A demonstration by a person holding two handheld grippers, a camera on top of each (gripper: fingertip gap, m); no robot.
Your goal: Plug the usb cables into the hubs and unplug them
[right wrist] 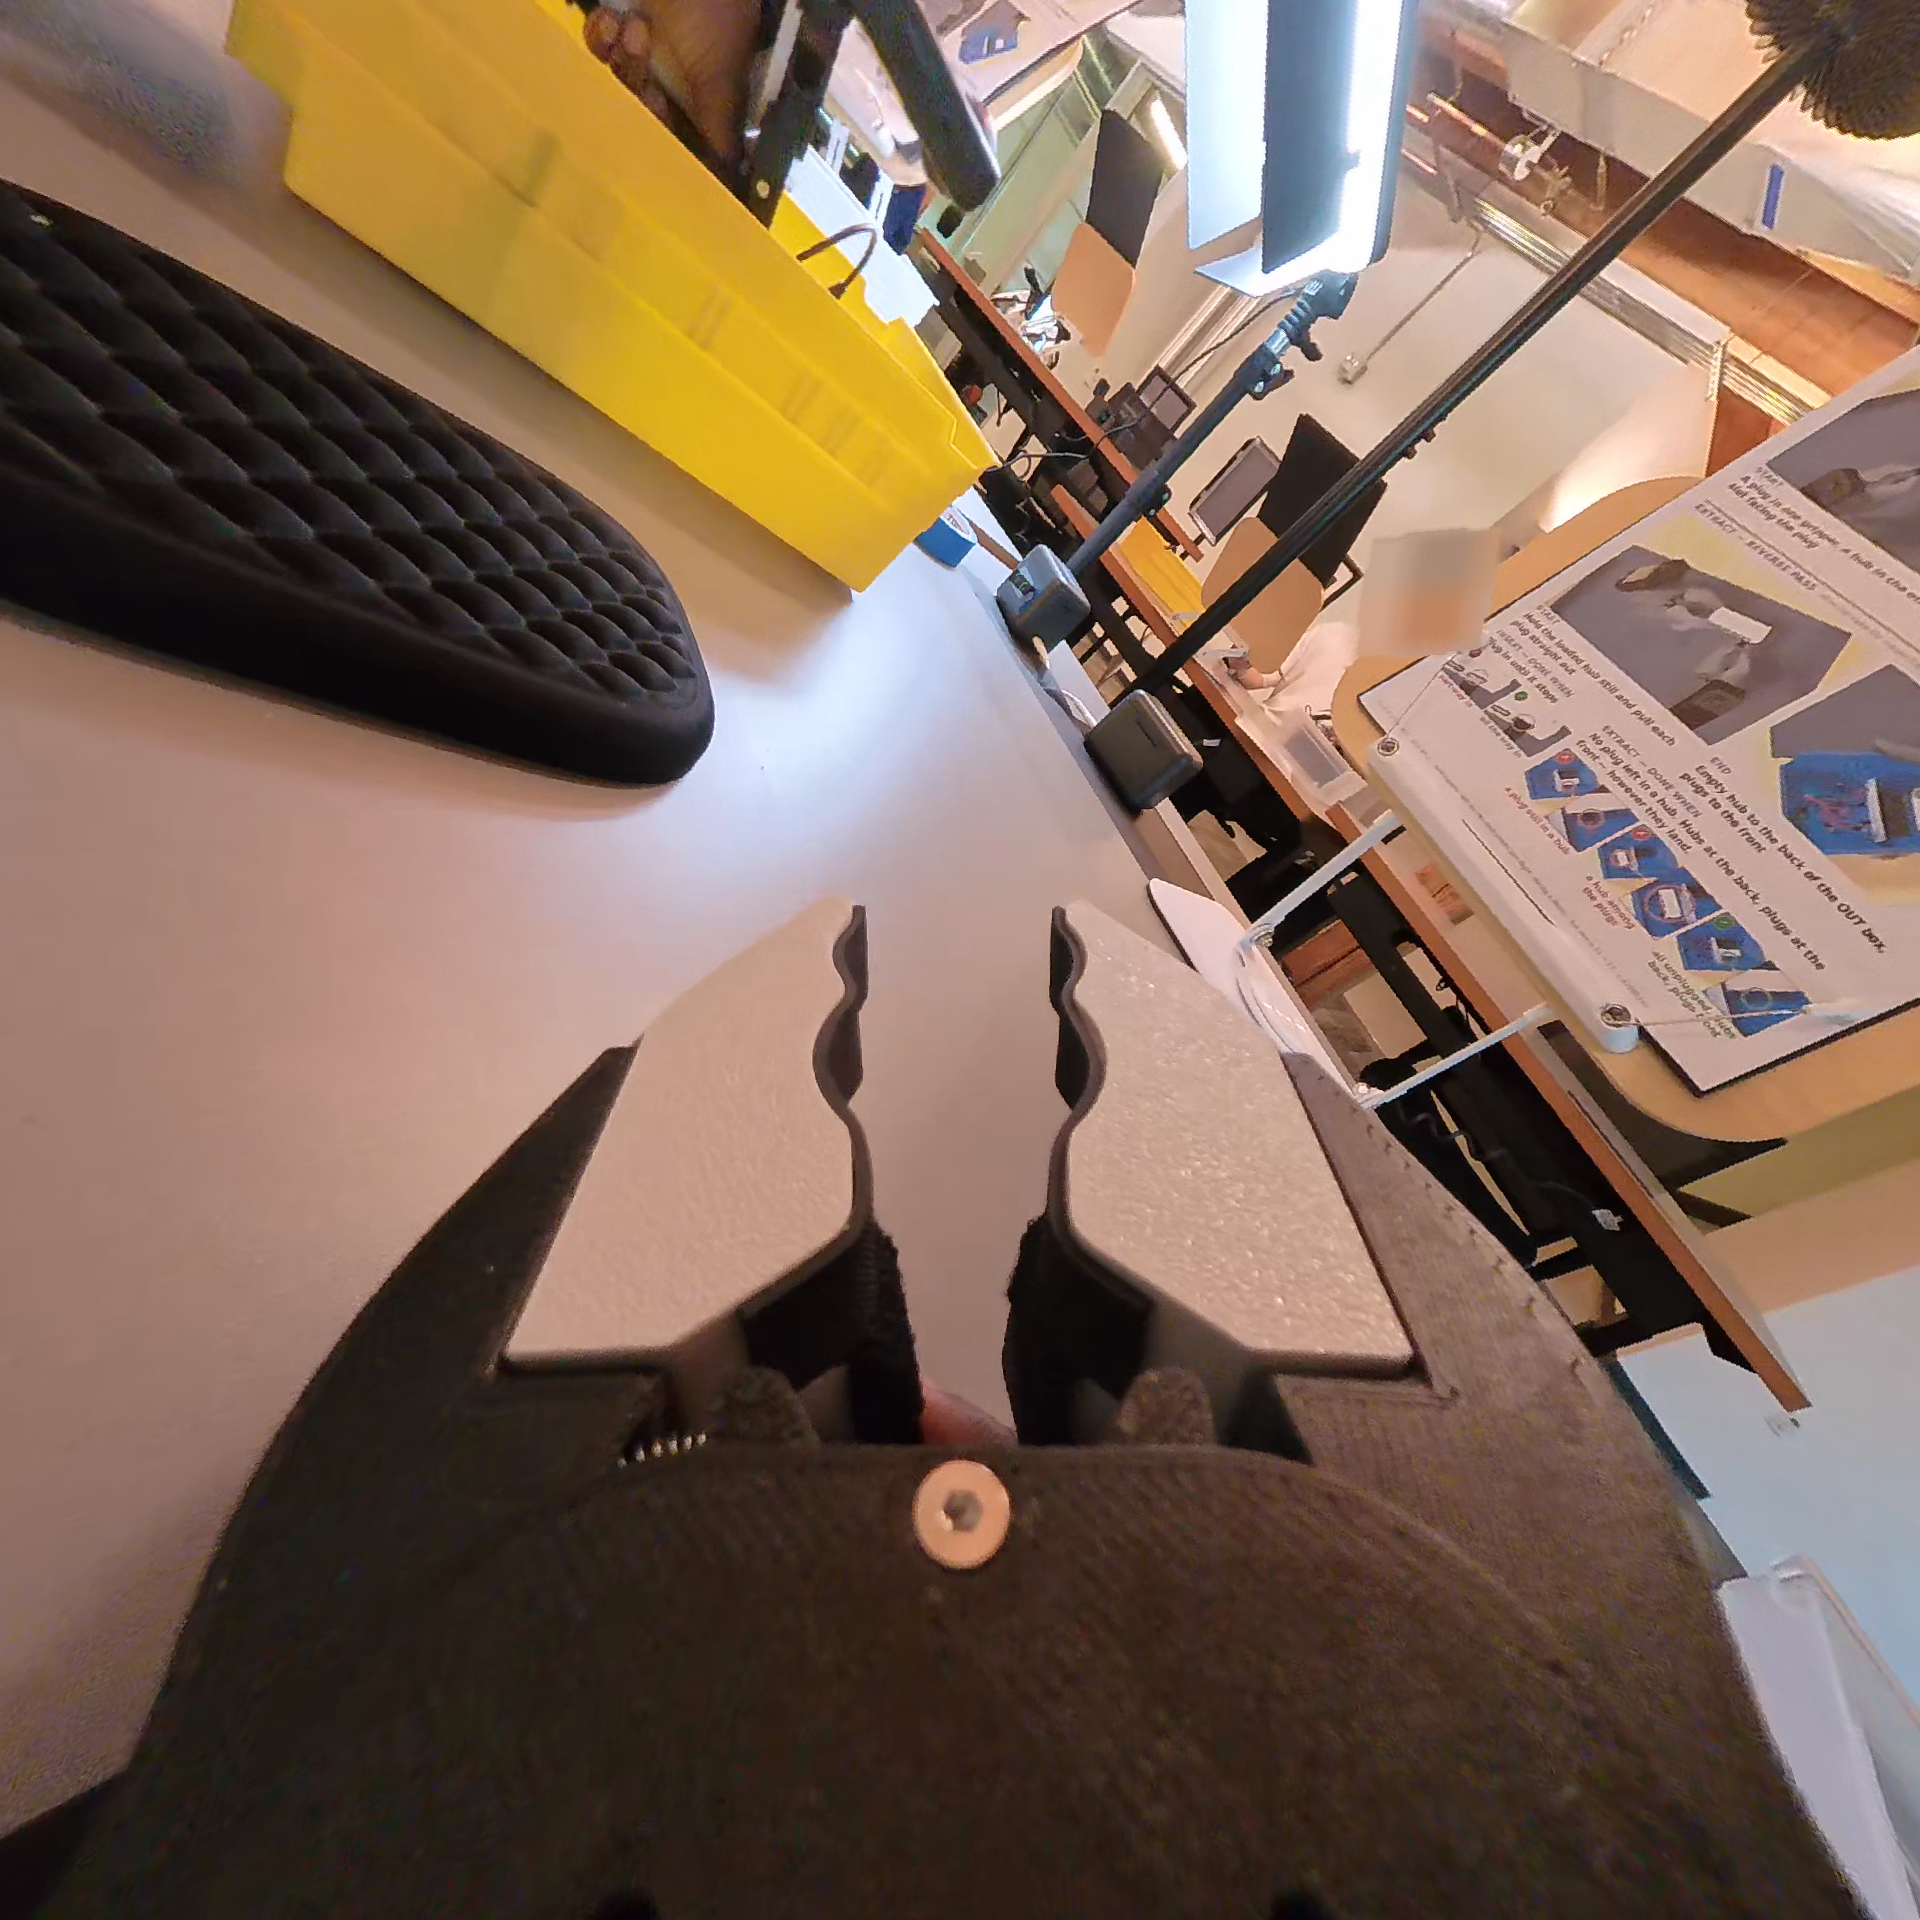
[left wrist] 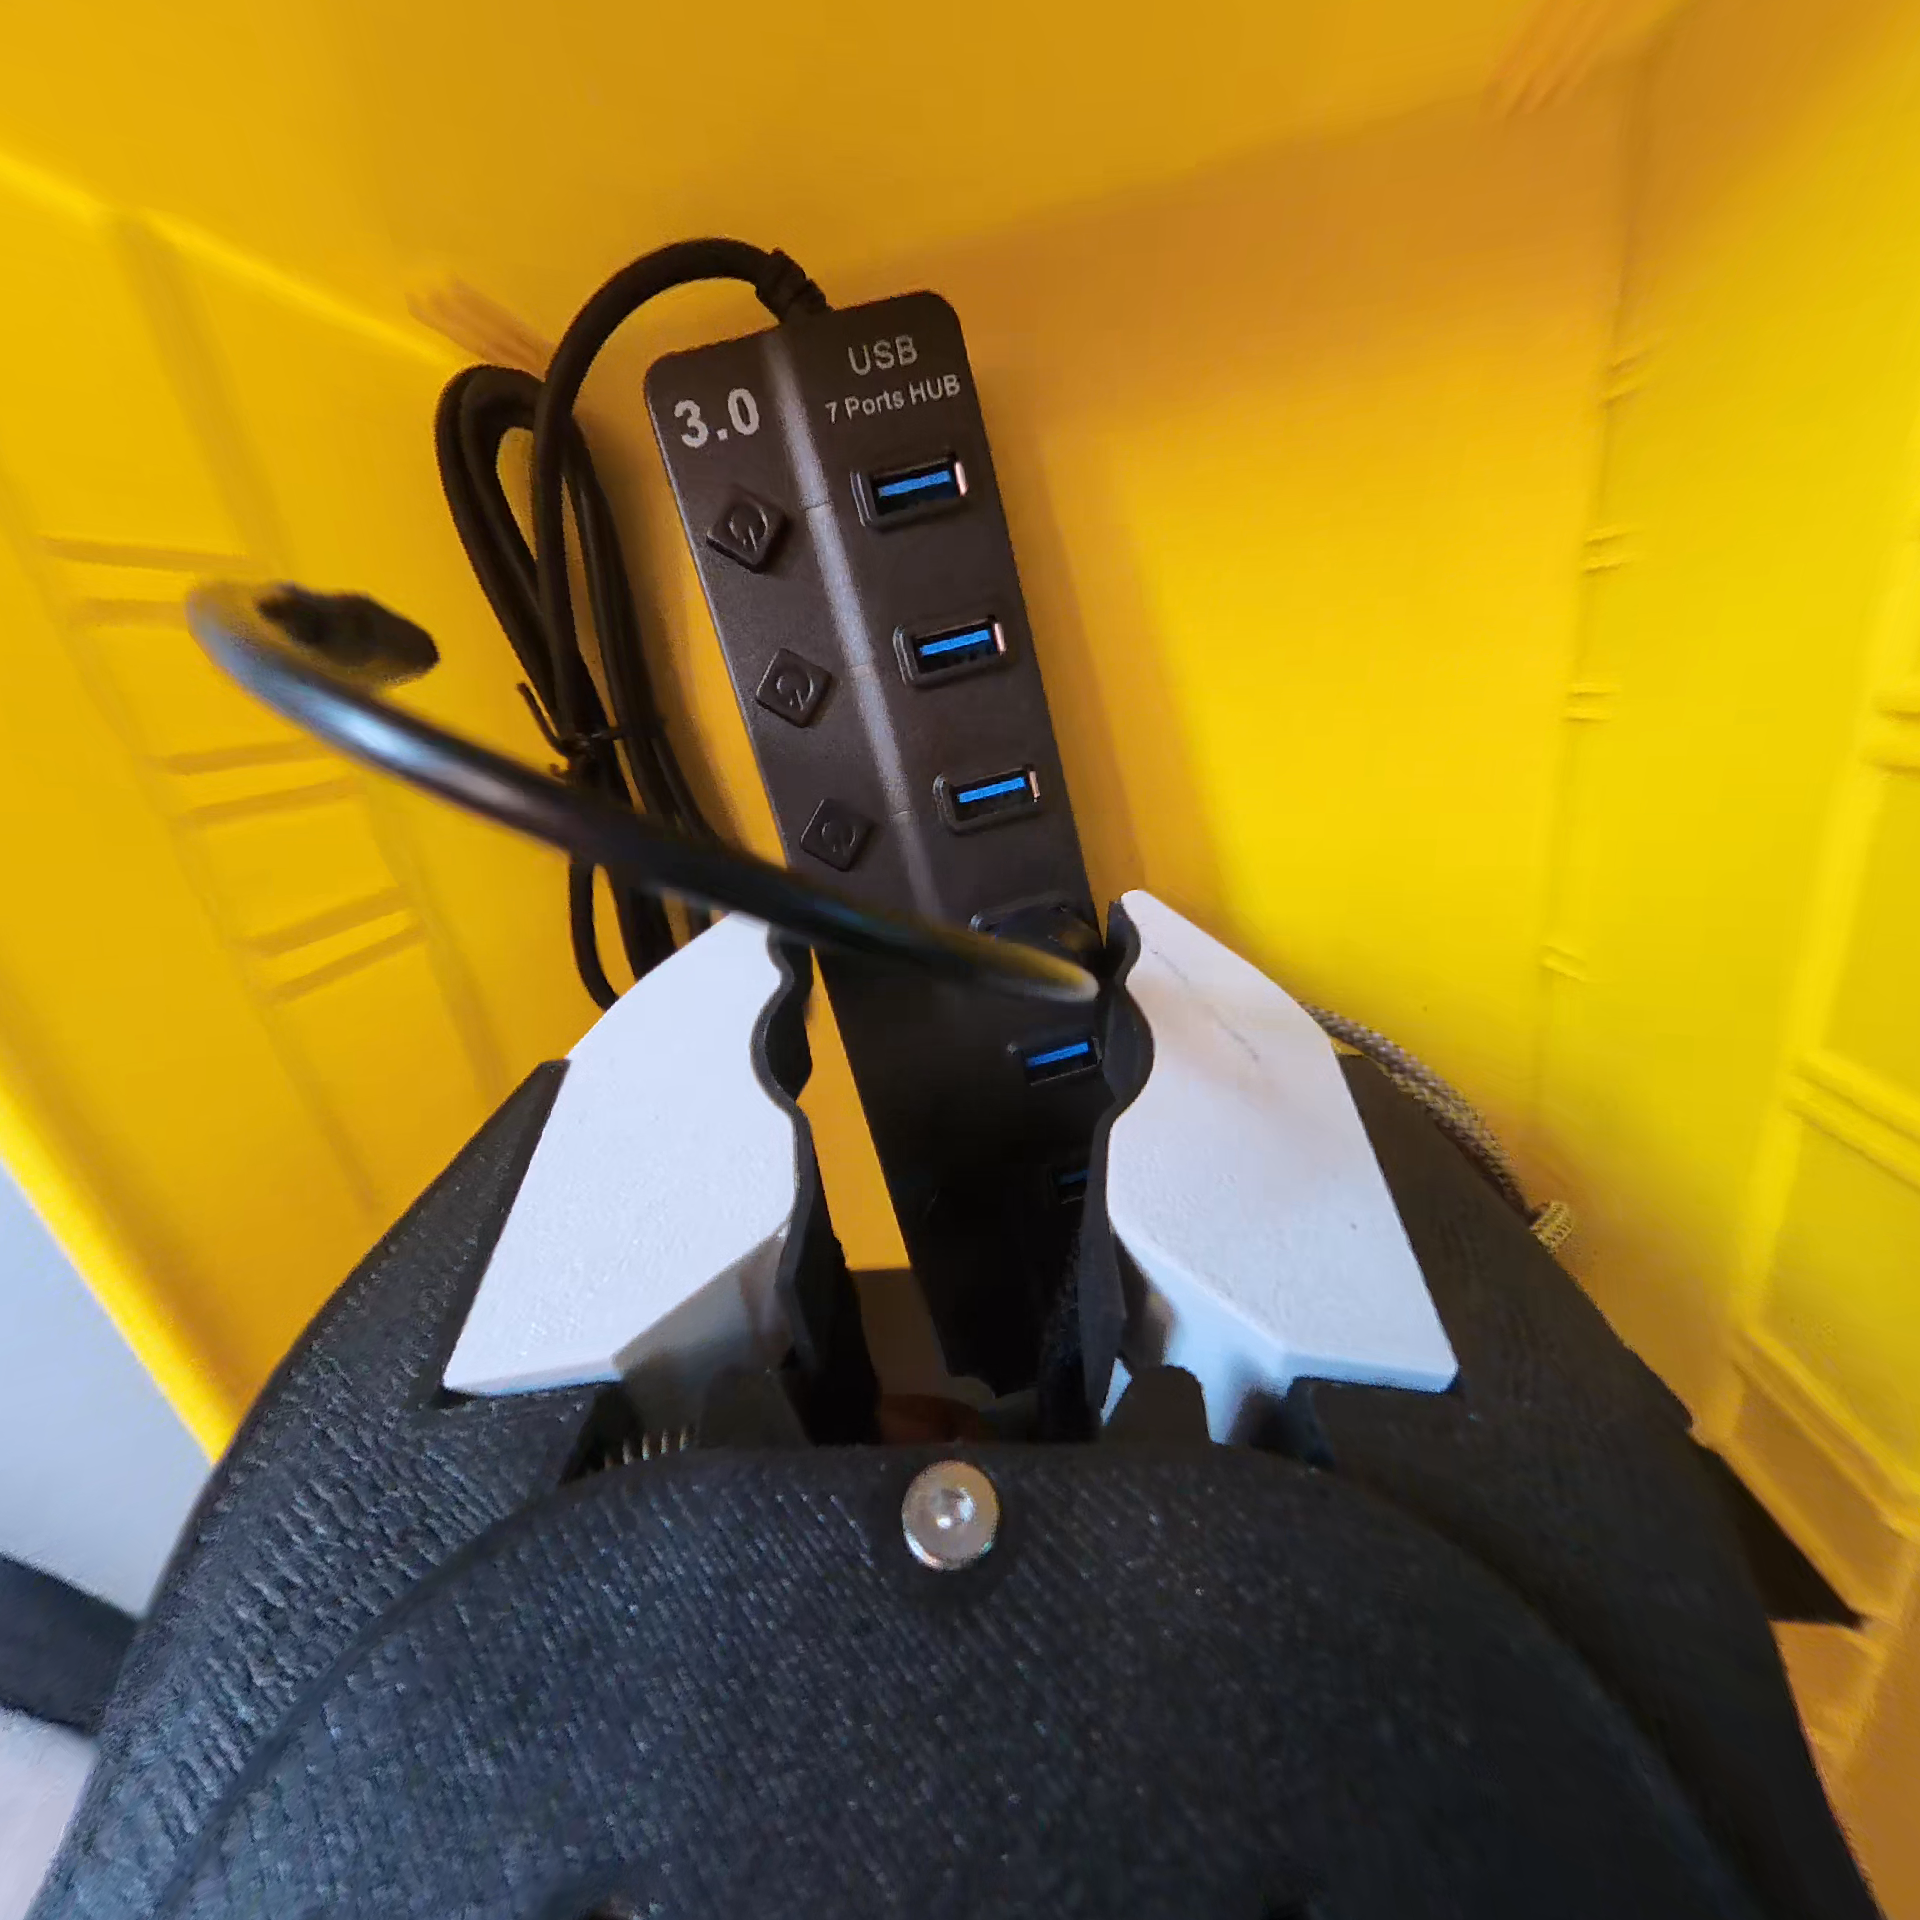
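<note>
In the left wrist view my left gripper [left wrist: 951,935] is shut on a long black USB hub [left wrist: 862,623] and holds it inside a yellow bin [left wrist: 1351,520]. The hub has several blue ports and a row of buttons. One black cable [left wrist: 582,821] is plugged into a port right at my fingertips and arcs off to the left. The hub's own bundled black cord [left wrist: 540,582] hangs behind it. In the right wrist view my right gripper [right wrist: 956,956] is open and empty, over the grey table [right wrist: 312,987].
A black quilted pad [right wrist: 312,520] lies on the table at left. The yellow bin [right wrist: 623,270] stands beyond it, with a hand and the other gripper above it. An instruction sheet on a white stand [right wrist: 1662,810], light stands and desks are at right. My right fingertips sit around 45 cm from my left ones.
</note>
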